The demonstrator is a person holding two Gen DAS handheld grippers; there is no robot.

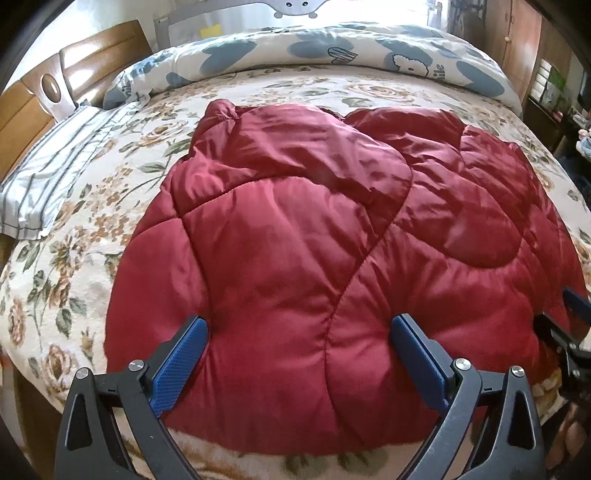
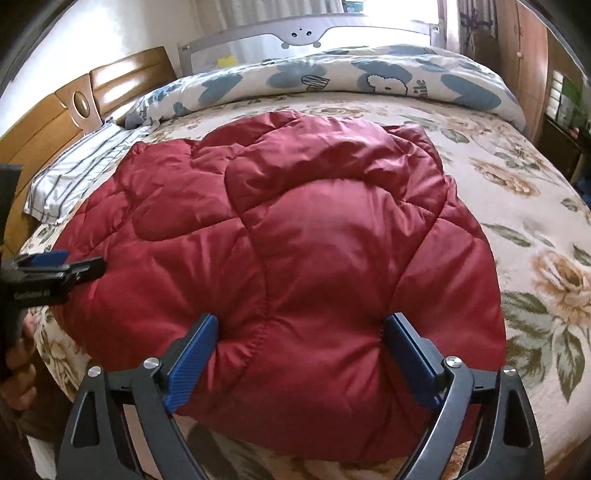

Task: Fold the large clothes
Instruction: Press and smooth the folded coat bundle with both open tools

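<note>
A large dark red quilted puffer jacket (image 1: 314, 229) lies spread on the floral bedspread (image 1: 74, 258); it also fills the right wrist view (image 2: 295, 240). My left gripper (image 1: 299, 328) is open wide, its blue pads pressed against the puffy near edge of the jacket, the fabric bulging between the fingers. My right gripper (image 2: 301, 325) is open wide in the same way on the near edge further right. The right gripper's tip shows at the right edge of the left wrist view (image 1: 565, 325). The left gripper shows at the left of the right wrist view (image 2: 55, 269).
A rolled blue-and-white duvet (image 1: 332, 55) lies along the far side of the bed. A striped pillow (image 1: 55, 173) sits at the left by the wooden headboard (image 1: 33, 107). A grey bed rail (image 2: 303, 33) stands behind. Wooden cupboards (image 2: 528, 55) and shelves stand at right.
</note>
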